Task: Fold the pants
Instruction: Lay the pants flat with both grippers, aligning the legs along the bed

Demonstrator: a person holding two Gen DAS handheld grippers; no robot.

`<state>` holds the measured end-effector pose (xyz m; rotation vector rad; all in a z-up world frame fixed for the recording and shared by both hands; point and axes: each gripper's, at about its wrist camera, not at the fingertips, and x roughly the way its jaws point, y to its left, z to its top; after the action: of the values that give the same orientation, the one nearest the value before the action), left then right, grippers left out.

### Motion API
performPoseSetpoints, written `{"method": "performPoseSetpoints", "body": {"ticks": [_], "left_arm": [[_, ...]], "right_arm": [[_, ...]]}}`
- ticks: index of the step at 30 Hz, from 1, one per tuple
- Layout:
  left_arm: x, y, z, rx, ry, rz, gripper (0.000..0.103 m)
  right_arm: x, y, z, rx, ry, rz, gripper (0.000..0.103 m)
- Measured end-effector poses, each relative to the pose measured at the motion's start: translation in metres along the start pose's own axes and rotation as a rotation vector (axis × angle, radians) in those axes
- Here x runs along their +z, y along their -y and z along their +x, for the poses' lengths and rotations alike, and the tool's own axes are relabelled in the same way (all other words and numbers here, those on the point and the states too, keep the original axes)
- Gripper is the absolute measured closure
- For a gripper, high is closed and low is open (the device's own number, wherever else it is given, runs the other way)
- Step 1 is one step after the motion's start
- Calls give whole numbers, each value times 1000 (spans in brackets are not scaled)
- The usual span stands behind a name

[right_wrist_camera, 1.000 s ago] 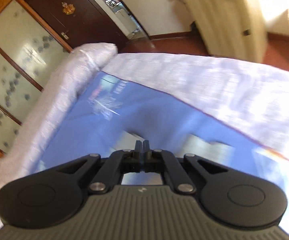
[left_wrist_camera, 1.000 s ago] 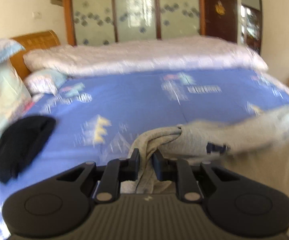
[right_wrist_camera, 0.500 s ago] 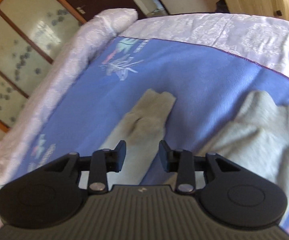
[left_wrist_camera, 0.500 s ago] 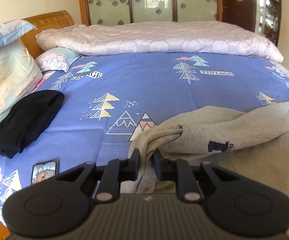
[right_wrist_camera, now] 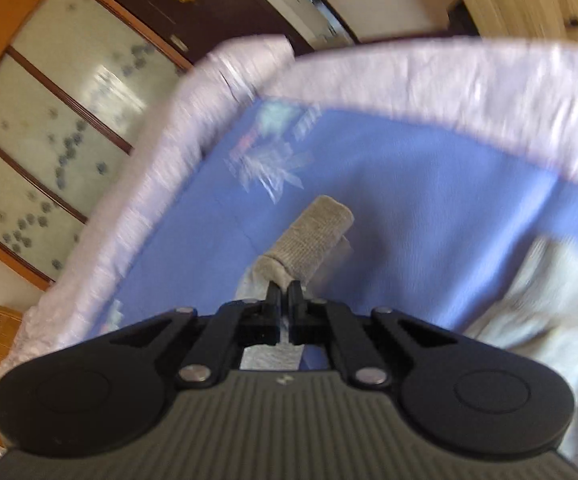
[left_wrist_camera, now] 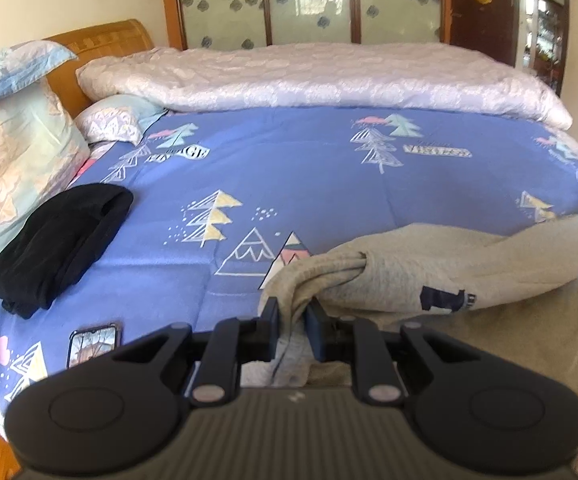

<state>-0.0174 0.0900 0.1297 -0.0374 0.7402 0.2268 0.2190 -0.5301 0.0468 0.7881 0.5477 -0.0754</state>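
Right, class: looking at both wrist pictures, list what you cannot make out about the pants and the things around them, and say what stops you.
- Pants, left wrist view: the far end runs off the right edge.
- Pants cuff, right wrist view: motion blur smears it and the bedsheet print.
- Phone, left wrist view: partly covered by the left gripper.
- Black garment: too bunched to identify.

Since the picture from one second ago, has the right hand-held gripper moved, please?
Yes. The right hand-held gripper has dropped toward the blue bedsheet, away from the quilt, and its jaws have just closed on the grey pants cuff.
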Motion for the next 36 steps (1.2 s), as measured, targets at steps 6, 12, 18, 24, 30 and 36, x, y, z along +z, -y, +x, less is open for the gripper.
{"method": "performPoseSetpoints", "body": {"ticks": [6, 12, 18, 24, 30, 36], "left_arm": [[-29, -2, -19, -75, 6, 67, 85], [-87, 15, 7, -104, -208, 165, 71], [-100, -11, -25, -145, -180, 74, 66], [-72, -70, -40, -167, -89, -259, 57], [-40, -72, -21, -244, 16, -393, 58], [-57, 3, 22, -310, -152, -135, 59]], "right_arm": [[7, 33, -95, 2, 113, -14, 98], [-41, 111, -115, -410, 65, -34, 76], [-64, 98, -159, -359, 181, -43, 70], [-102, 35, -162, -108, 136, -123, 70], [-173, -40, -124, 113, -80, -230, 70], [-226, -86, -101, 195, -269, -343, 70]]}}
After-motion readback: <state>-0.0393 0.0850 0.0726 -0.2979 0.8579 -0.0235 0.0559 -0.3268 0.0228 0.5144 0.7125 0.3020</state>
